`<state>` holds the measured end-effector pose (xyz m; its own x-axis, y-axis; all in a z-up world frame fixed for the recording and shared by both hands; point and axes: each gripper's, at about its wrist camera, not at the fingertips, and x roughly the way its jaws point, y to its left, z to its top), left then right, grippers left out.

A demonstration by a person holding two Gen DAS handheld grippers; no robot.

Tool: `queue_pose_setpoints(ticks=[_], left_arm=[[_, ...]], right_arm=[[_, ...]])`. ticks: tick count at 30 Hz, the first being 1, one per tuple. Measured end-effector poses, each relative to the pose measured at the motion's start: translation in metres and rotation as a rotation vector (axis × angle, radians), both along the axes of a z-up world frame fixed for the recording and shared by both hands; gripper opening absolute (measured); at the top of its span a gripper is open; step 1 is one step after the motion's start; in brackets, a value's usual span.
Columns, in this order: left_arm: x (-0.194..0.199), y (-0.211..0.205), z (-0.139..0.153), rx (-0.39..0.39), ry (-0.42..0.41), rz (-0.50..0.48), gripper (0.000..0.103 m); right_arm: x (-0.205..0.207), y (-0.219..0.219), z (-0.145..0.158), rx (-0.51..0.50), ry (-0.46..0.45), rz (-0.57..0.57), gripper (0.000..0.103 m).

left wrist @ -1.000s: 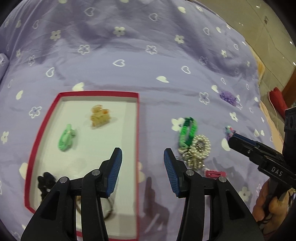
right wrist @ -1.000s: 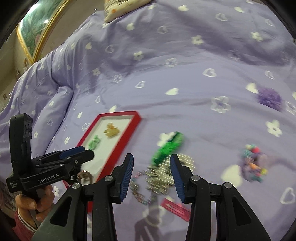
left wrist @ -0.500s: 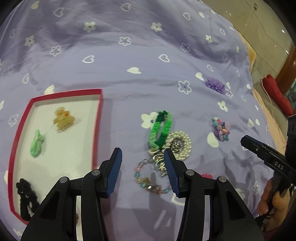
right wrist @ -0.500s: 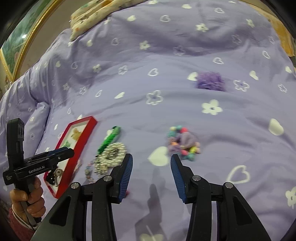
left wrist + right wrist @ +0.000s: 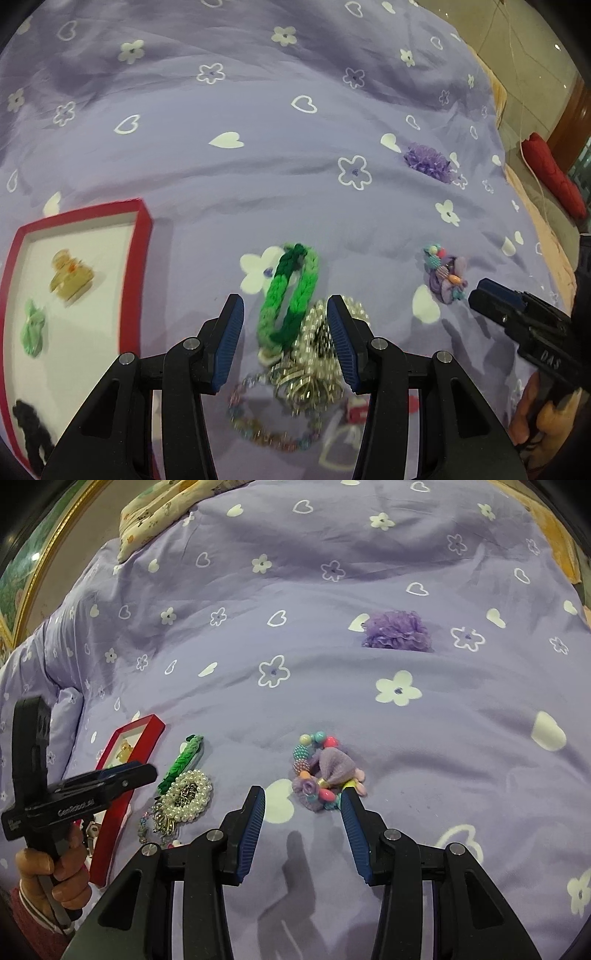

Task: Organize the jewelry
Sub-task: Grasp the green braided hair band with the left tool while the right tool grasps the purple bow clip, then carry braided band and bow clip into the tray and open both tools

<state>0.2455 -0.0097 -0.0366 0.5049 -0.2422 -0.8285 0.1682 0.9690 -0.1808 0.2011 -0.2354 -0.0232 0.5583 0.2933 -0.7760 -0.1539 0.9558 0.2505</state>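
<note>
My left gripper (image 5: pixel 285 308) is open above a jewelry pile: a green braided bracelet (image 5: pixel 291 295), a pearl bracelet (image 5: pixel 325 332) and a beaded chain (image 5: pixel 266 432). A red-rimmed tray (image 5: pixel 142 258) at left holds a yellow clip (image 5: pixel 70 275), a green clip (image 5: pixel 33 328) and a black hair tie (image 5: pixel 31 432). My right gripper (image 5: pixel 302 798) is open just before a colourful bead bracelet with a purple bow (image 5: pixel 325 771); it also shows in the left wrist view (image 5: pixel 445 275). A purple flower scrunchie (image 5: pixel 397 631) lies farther back.
Everything lies on a purple bedspread with white hearts and flowers (image 5: pixel 332 686). A small pink clip (image 5: pixel 356 411) lies by the pile. A pillow (image 5: pixel 159 513) sits at the far left, and a red object (image 5: pixel 554 173) lies on the floor beyond the bed's right edge.
My left gripper moved right from over the tray to over the jewelry pile. My right gripper swung right from the pile to the bead bracelet with the bow. Both stayed open.
</note>
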Motion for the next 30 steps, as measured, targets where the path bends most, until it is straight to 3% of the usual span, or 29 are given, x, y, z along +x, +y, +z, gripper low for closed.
queue_pose_setpoints(ticks=[5,7,8,10,12,22,30], left_arm=[[0.016,-0.013,-0.017,0.044,0.027,-0.016,0.046],[0.018,-0.016,-0.022,0.053,0.033,-0.027,0.038],[0.019,-0.016,-0.022,0.045,0.034,-0.037,0.026],[0.018,-0.015,-0.022,0.039,0.03,-0.042,0.02],[0.017,-0.012,-0.021,0.028,0.026,-0.042,0.013],[-0.009,0.013,0.005,-0.035,-0.026,-0.011,0.012],[-0.037,0.031,0.024,-0.071,-0.06,0.006,0.012]], right_arm=[[0.011,0.009,-0.013,-0.04,0.019,0.012,0.045],[0.014,0.01,-0.016,-0.054,0.021,0.019,0.043],[0.014,0.011,-0.016,-0.062,0.015,0.019,0.039],[0.012,0.01,-0.015,-0.068,0.006,0.014,0.016],[0.011,0.006,-0.014,-0.051,0.002,0.006,0.012],[-0.004,0.004,0.015,0.067,-0.063,0.021,0.012],[-0.01,0.014,0.029,0.205,-0.045,0.079,0.012]])
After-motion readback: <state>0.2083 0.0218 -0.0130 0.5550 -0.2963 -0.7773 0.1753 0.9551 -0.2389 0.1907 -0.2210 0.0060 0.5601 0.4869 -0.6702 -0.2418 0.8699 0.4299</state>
